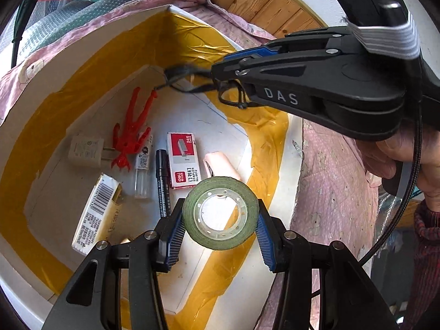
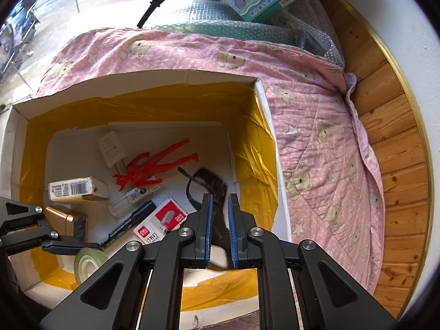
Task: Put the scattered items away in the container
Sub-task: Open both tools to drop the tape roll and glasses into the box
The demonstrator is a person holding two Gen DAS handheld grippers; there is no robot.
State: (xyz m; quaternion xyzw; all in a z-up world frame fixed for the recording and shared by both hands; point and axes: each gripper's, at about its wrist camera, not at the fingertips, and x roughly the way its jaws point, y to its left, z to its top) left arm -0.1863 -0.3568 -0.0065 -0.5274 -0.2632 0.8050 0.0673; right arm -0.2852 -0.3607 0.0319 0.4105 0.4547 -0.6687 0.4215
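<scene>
Both grippers are over the white box (image 2: 143,81) with the yellow tape lining, which sits on a pink bear-print quilt (image 2: 316,137). The left gripper (image 1: 220,227) has its two blue-padded fingers pressed against opposite sides of a green roll of tape (image 1: 220,216), holding it upright in the air above the near side of the box, hole facing the camera. From the right wrist view that same roll shows low at the left, pinched edge-on above the box's near wall. The right gripper (image 2: 219,228) has its fingers drawn close together on a dark, floppy item with black cords (image 2: 211,187), which hangs blurred over the box floor near the right wall; what exactly it is, I cannot tell. In the left wrist view the cords dangle from that gripper's tip by the far corner of the box. Down on the floor of the box: a red plastic figure (image 2: 159,162) lying partly across a white plug adapter (image 2: 112,150), a small clear bottle (image 2: 132,198) just beside it, a black marker (image 2: 129,224), a red-and-white box of staples (image 2: 162,224), a white carton with a barcode (image 2: 74,189), and a gold tin (image 2: 62,218). The left wrist view also shows a pale pink object (image 1: 221,165) beside the staples.
</scene>
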